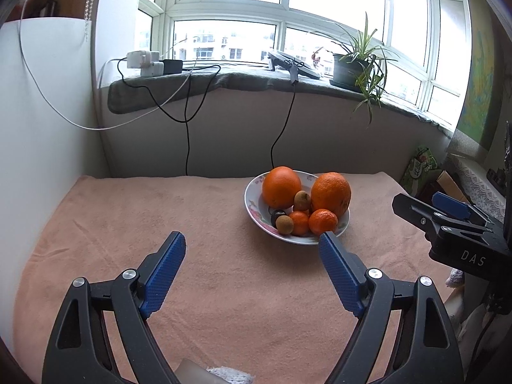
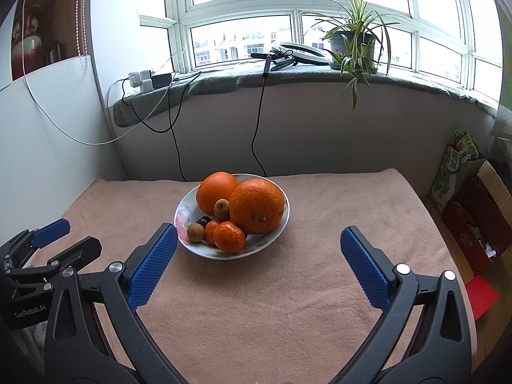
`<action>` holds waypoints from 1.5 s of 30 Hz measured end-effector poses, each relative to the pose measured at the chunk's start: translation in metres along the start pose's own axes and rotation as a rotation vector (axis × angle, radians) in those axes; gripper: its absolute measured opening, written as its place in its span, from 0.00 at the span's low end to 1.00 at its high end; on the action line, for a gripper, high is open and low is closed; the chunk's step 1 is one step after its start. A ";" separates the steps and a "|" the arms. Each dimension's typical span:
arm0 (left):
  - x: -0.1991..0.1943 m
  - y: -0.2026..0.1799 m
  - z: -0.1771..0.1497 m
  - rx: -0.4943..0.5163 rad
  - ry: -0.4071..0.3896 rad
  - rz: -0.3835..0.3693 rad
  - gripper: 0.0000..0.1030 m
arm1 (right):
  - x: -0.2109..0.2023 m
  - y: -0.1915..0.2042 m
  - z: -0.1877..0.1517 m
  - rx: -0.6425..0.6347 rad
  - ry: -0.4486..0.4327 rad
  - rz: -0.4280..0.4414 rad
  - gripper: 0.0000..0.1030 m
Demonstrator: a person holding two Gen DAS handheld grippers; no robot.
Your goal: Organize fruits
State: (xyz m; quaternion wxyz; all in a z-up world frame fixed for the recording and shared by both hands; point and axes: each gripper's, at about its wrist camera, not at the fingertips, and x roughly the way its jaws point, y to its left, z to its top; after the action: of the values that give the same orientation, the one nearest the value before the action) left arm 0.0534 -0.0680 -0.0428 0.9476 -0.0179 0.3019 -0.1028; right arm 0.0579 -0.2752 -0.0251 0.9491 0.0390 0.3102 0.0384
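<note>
Your left gripper (image 1: 252, 246) hangs low over the peach terry cloth on the counter (image 1: 128, 224), blue pads spread wide, nothing between them. Just ahead and right of it sits the shallow white floral-rimmed ceramic bowl (image 2: 187, 211) with every fruit in view piled inside: two large oranges (image 2: 256, 206), two small tangerines (image 2: 229, 236), two brown longan-like fruits (image 2: 196, 233), one small dark round fruit (image 2: 201, 221). No fruit lies on the cloth. Your right gripper (image 2: 258, 244) hovers near the bowl's front rim, pads wide apart, empty. This fits fruits gathered and done, or a full bowl waiting to be sorted out. If you go in, take top fruits, squeeze tangerines lightly, watch the oranges rolling.
</note>
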 end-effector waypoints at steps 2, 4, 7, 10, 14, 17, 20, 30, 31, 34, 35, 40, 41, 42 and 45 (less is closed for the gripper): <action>-0.002 0.001 0.000 0.000 -0.004 0.002 0.83 | -0.002 0.001 0.000 -0.002 -0.003 0.002 1.00; -0.003 0.001 0.001 -0.002 -0.007 0.003 0.83 | -0.002 0.001 -0.001 -0.003 -0.004 0.002 1.00; -0.004 0.001 0.001 -0.002 -0.012 0.003 0.83 | -0.003 0.001 -0.002 0.002 -0.002 0.002 1.00; -0.005 0.001 0.001 -0.002 -0.012 0.002 0.83 | -0.003 0.001 -0.001 0.000 -0.003 0.004 1.00; -0.007 0.000 0.001 -0.002 -0.016 0.002 0.83 | -0.004 0.001 -0.001 -0.001 -0.005 0.007 1.00; -0.008 0.000 0.001 -0.001 -0.019 0.001 0.83 | -0.005 0.001 -0.001 -0.002 -0.007 0.010 1.00; -0.009 0.000 0.001 -0.003 -0.020 0.001 0.83 | -0.005 0.001 -0.001 -0.004 -0.005 0.010 1.00; -0.009 -0.002 0.001 -0.005 -0.021 0.004 0.83 | -0.006 0.000 -0.002 0.003 -0.004 0.014 1.00; -0.009 -0.002 0.001 -0.005 -0.020 0.005 0.83 | -0.006 0.000 -0.002 0.003 -0.004 0.012 1.00; -0.009 -0.003 0.001 -0.003 -0.018 0.004 0.83 | -0.005 0.000 -0.002 0.004 -0.003 0.013 1.00; -0.009 -0.003 0.001 -0.003 -0.018 0.005 0.83 | -0.005 0.000 -0.002 0.005 -0.003 0.012 1.00; -0.009 -0.003 0.001 -0.003 -0.019 0.005 0.83 | -0.005 -0.001 -0.003 0.008 0.000 0.011 1.00; -0.009 -0.003 0.001 -0.002 -0.019 0.005 0.83 | -0.005 -0.001 -0.003 0.008 0.000 0.011 1.00; -0.009 -0.003 0.001 -0.003 -0.019 0.005 0.83 | -0.005 -0.001 -0.003 0.007 0.000 0.010 1.00; -0.008 -0.003 0.001 -0.003 -0.018 0.004 0.83 | -0.005 -0.002 -0.003 0.007 0.001 0.010 1.00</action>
State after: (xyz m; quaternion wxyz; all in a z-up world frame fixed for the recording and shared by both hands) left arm 0.0465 -0.0695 -0.0370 0.9505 -0.0196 0.2933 -0.1005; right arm 0.0526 -0.2770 -0.0249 0.9486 0.0438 0.3106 0.0419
